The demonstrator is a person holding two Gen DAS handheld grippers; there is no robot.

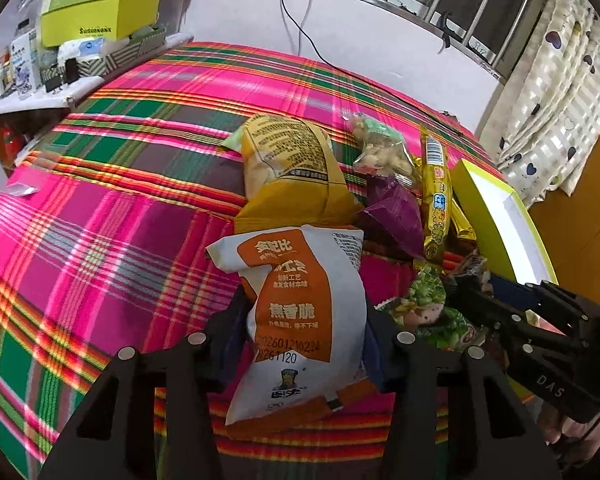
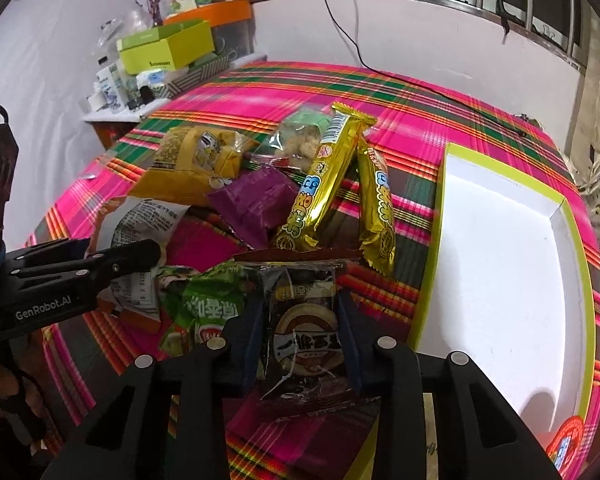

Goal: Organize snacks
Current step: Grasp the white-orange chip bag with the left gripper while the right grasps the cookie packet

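A white-and-orange snack bag (image 1: 296,320) is pinched between the partly closed jaws of the left gripper (image 1: 300,344), while a dark cookie packet (image 2: 304,332) is clamped in the narrower jaws of the right gripper (image 2: 300,344). Both lie on the plaid-covered desk (image 1: 112,216), beside a pile of snacks and near an open white-lined box (image 2: 500,240).

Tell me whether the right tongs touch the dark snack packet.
Touching: in the right wrist view, the right tongs pinch the dark snack packet from both sides.
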